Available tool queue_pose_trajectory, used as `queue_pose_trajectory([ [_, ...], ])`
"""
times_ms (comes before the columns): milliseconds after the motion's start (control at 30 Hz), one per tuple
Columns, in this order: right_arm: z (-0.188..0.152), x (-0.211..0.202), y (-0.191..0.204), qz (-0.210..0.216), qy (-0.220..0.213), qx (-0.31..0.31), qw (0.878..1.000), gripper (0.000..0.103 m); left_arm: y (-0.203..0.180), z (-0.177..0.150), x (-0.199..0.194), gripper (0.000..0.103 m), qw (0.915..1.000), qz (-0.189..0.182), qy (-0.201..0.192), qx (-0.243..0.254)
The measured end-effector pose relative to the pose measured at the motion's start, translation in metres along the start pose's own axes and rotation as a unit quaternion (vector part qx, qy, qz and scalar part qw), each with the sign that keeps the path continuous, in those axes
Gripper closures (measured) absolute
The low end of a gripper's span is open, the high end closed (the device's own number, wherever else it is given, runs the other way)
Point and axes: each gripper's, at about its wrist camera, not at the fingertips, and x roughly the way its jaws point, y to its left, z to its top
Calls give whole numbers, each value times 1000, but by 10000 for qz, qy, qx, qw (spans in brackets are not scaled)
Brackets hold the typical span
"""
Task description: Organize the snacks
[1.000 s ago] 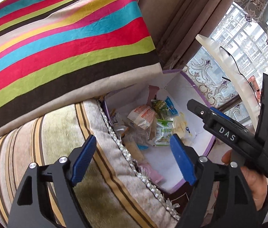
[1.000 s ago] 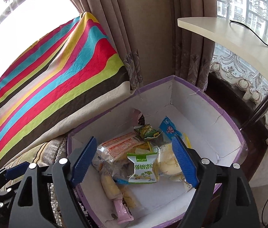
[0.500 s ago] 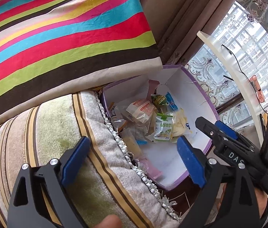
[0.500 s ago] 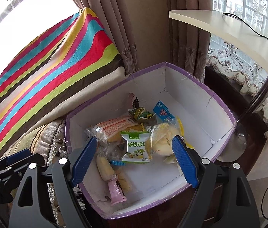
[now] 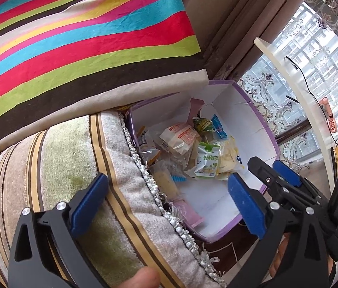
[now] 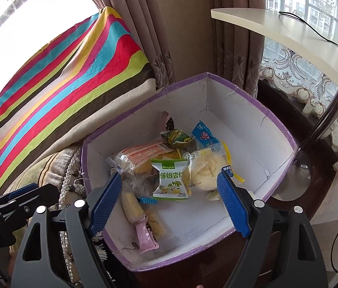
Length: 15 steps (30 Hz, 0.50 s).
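A purple-rimmed white box point(image 6: 281, 129) holds several packaged snacks: a green-and-white packet point(image 6: 170, 180), a yellow bun in clear wrap point(image 6: 205, 168), an orange-printed cake packet point(image 6: 142, 153), a dark green packet point(image 6: 178, 138), a blue sweet point(image 6: 203, 135) and a pink-ended stick pack point(image 6: 145, 235). My right gripper point(image 6: 169, 204) is open and empty above the box's near side. My left gripper point(image 5: 166, 199) is open and empty over the sofa arm, left of the box point(image 5: 262, 129). The right gripper point(image 5: 286, 182) also shows in the left wrist view.
A striped sofa arm with beaded trim point(image 5: 125, 192) stands against the box's left side. A rainbow-striped cushion point(image 5: 85, 38) lies behind it. Curtains point(image 6: 193, 36) hang behind the box. A cream shelf point(image 6: 288, 28) with a black cable runs at the right.
Both grippers have pulled back and up from the box, so more of it shows. Both stay open and empty. The snacks have not moved.
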Motion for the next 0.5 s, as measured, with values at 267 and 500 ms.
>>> queue_pose_trajectory([
  [267, 1, 3, -1, 23, 55, -10, 10000, 24, -2, 1, 1, 2, 10000, 26, 10, -9],
  [500, 2, 4, -2, 33, 59, -10, 10000, 24, -2, 1, 2, 2, 10000, 49, 11, -10],
])
